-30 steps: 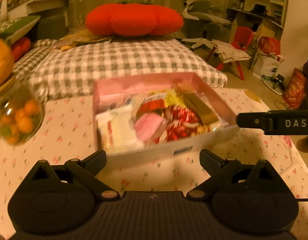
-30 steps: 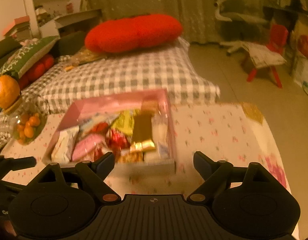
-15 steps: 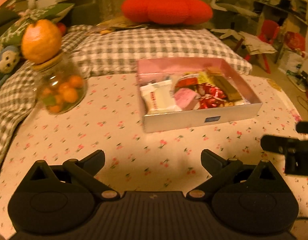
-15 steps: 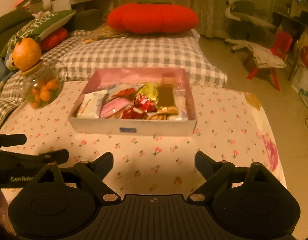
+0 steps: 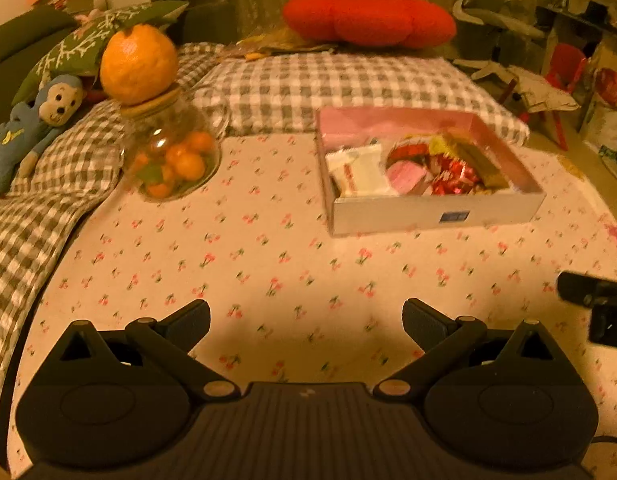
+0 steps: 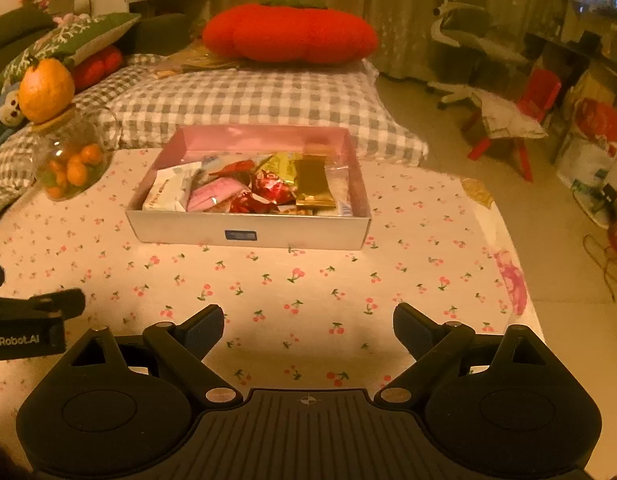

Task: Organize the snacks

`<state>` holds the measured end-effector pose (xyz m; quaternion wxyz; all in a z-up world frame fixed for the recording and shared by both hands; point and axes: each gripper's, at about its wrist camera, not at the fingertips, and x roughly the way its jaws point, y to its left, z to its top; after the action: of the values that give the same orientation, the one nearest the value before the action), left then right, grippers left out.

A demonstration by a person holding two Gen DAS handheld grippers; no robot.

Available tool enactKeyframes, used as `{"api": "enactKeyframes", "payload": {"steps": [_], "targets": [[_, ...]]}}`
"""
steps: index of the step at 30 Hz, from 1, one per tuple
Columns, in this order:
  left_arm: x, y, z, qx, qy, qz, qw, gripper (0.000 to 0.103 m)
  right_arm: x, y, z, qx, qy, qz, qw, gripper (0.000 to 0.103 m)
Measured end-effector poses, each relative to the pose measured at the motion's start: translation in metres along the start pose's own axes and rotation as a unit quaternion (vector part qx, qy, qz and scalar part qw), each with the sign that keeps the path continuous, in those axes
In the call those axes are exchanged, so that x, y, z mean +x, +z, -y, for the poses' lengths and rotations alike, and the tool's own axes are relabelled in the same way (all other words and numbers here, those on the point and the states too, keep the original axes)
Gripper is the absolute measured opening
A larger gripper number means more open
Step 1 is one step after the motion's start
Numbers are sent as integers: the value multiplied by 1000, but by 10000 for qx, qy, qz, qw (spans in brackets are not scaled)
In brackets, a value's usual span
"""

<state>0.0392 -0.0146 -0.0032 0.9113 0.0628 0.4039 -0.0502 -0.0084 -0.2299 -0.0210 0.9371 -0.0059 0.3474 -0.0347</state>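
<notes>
Both my grippers are off the job and empty: left gripper (image 5: 306, 316) jaws spread wide over bare cloth, right gripper (image 6: 308, 322) likewise wide apart, nothing between the fingers of either. The snack box (image 6: 248, 234) sits on the cherry-print tablecloth (image 6: 292, 280) ahead of me, centred in the right view and off to the right in the left view, well apart from both sets of fingertips. Snacks (image 6: 264, 188) are piled inside it: white wafer pack (image 6: 168, 192) at the left end, pink packet, red foil candies, gold bar (image 6: 313, 184) toward the right. My read: all light, crinkly and slippery. Foil and film will slide under the pads, so pinch across the flat body or a sealed end, not the puffed middle. Wafer contents probably crush, so squeeze gently. The box looks like thin card and may skid if nudged; best held by a side wall. The glass jar of oranges (image 5: 170, 160) on the left is fragile, steer clear. Versus a second ago: the box filled the view right at my fingers and was blurred; now both grippers have backed away, and the jar with the orange on top has come fully into the left view.
</notes>
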Motion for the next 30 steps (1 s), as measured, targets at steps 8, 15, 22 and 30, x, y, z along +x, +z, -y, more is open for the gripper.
{"api": "enactKeyframes", "payload": {"steps": [8,15,22,30], "targets": [[-2,-4,-9,-269,103,-158,9995,102,-1,-2,-3,28,5,39,10000,94],[-7,-5,-4,-240,104,-119,9996,102,-3,-4,-7,-57,-23,49,10000,94],[-12,-6,0,-182,68,-72,9998,102,-3,-5,-7,-50,-3,35,10000,94],[-12,-7,4,-125,36,-86,9999,102,-3,-6,-10,-89,-5,16,10000,95]]}}
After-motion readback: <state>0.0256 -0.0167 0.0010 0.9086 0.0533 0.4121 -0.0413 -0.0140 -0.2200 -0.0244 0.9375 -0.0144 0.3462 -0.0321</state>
